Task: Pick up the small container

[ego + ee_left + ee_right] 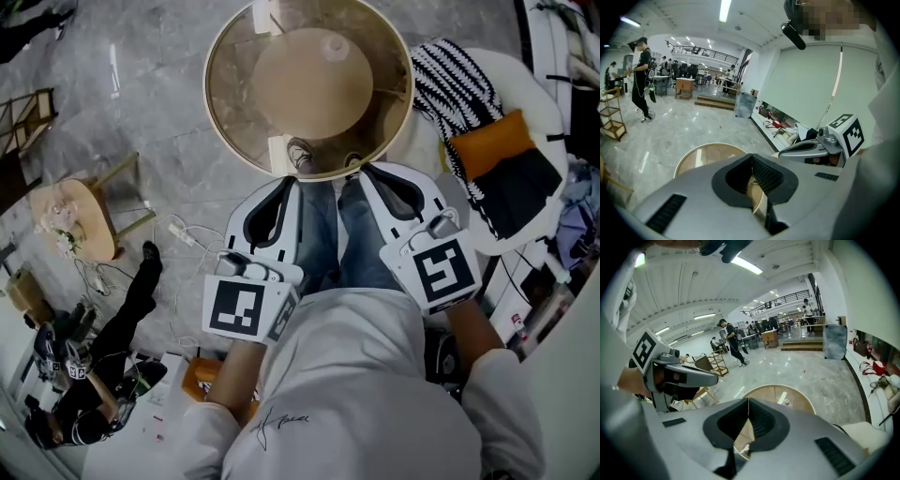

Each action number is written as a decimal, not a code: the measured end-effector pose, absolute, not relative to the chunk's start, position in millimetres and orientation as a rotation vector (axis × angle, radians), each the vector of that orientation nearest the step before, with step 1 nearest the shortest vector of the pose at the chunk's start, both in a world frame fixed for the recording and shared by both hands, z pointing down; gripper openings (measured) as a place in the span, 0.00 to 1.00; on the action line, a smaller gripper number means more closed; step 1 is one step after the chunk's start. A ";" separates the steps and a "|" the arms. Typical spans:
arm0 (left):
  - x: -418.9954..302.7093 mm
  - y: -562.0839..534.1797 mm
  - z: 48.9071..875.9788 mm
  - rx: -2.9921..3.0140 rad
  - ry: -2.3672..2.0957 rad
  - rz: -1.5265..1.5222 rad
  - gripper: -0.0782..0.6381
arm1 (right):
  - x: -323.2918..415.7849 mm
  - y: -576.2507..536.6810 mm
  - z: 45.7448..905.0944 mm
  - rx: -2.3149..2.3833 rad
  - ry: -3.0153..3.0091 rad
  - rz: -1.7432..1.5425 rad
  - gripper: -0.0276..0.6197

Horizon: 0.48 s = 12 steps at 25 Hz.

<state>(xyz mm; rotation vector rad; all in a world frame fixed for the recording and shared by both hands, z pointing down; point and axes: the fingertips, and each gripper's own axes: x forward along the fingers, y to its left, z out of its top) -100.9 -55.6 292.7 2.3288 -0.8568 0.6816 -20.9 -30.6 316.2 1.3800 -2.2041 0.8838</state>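
The small container (335, 45) is a pale, translucent little pot standing on the far part of a round glass table (217, 111) with a wooden rim. It also shows as a small white dot (786, 401) in the right gripper view. Both grippers hang side by side above my lap, short of the table's near edge. My left gripper (289, 180) has its jaws together, with nothing between them (751, 158). My right gripper (366, 171) is likewise shut and empty (748, 401). Neither touches the container.
A white chair with a black-and-white striped blanket (459, 89) and an orange cushion (489, 142) stands right of the table. A small wooden stool (70, 217) and cables (183, 234) lie on the marble floor at left. A person in black (644, 79) stands farther off.
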 end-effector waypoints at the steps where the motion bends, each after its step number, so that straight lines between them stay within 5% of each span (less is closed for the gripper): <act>1: -100.8 -57.6 295.7 2.326 -0.854 0.685 0.13 | -20.6 -32.4 319.5 1.379 -2.202 0.885 0.07; 12: -95.9 -69.7 327.7 2.303 -0.837 0.730 0.13 | -17.7 -47.5 357.2 1.385 -2.175 0.938 0.07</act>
